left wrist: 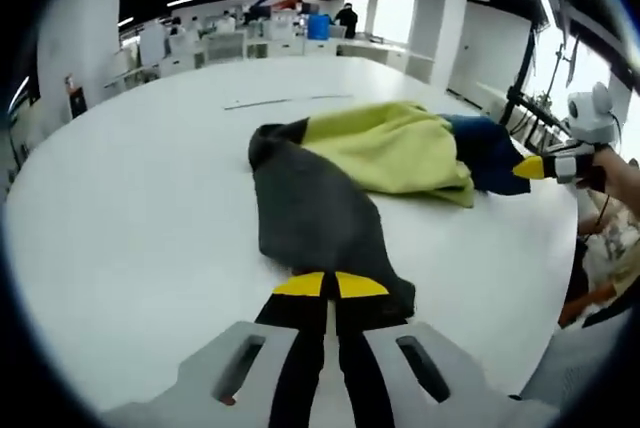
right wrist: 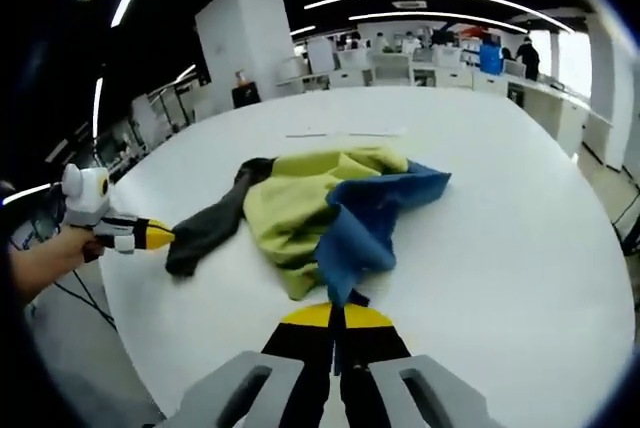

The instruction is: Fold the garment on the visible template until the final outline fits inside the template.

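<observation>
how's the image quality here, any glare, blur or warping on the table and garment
Left gripper view: fisheye bows the white table edge; the garment is sharp with soft shadows; windows at right blow out. Right gripper view: same curving, ceiling light strips streak, garment crisp, far desks hazy.

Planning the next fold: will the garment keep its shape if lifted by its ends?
Probably not. The garment lies crumpled in soft folds, so it looks floppy and would likely sag between the left gripper and right gripper. It seems light.
</observation>
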`<act>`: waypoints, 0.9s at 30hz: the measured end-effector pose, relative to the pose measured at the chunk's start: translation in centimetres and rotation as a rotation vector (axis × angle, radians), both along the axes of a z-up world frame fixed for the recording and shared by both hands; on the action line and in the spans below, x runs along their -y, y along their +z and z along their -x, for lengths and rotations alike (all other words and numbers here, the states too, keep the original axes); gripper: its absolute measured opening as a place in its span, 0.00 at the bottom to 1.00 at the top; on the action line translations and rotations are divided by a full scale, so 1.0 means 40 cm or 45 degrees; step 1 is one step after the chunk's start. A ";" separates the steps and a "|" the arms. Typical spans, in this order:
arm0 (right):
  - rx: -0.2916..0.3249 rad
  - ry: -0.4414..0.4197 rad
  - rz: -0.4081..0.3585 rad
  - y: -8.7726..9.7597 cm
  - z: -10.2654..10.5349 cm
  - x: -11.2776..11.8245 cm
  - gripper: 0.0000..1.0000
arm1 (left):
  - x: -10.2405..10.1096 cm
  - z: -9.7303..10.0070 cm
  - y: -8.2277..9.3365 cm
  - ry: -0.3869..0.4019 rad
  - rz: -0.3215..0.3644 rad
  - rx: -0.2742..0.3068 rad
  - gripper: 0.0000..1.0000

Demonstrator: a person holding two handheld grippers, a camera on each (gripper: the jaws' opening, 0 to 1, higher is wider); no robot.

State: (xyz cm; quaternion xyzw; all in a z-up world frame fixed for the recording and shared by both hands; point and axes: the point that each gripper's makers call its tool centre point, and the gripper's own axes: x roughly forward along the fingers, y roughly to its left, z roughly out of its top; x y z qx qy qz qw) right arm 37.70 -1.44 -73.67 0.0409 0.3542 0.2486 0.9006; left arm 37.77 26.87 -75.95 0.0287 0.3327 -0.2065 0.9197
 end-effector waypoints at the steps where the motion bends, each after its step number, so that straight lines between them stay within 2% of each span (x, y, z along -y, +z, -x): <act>1: -0.011 -0.015 -0.038 0.010 0.001 0.001 0.00 | -0.013 0.000 0.014 0.008 0.001 0.015 0.00; 3: -0.035 0.016 -0.044 0.025 0.008 0.017 0.00 | -0.035 -0.002 0.035 0.029 0.008 0.034 0.00; 5: -0.006 0.043 0.044 0.040 0.011 0.050 0.00 | -0.056 -0.003 0.059 0.049 0.010 0.059 0.00; 6: -0.017 0.051 0.070 0.043 0.015 0.064 0.00 | -0.061 -0.003 0.064 0.055 0.010 0.064 0.00; 8: -0.012 0.032 0.073 0.058 0.015 0.087 0.00 | -0.087 -0.004 0.082 0.070 -0.004 0.093 0.00; 13: -0.027 -0.030 -0.032 0.117 0.018 0.154 0.00 | -0.143 -0.002 0.105 0.116 -0.020 0.109 0.00; 18: -0.038 -0.083 -0.073 0.150 0.009 0.205 0.00 | -0.188 -0.002 0.100 0.164 -0.036 0.101 0.00; 22: -0.097 -0.179 -0.101 0.144 -0.003 0.257 0.00 | -0.217 -0.003 0.080 0.189 -0.068 0.083 0.00; 24: -0.103 -0.197 -0.101 0.144 -0.009 0.275 0.00 | -0.232 -0.002 0.072 0.194 -0.092 0.072 0.00; 27: -0.130 -0.250 -0.105 0.138 -0.017 0.315 0.00 | -0.272 -0.004 0.055 0.204 -0.159 0.067 0.00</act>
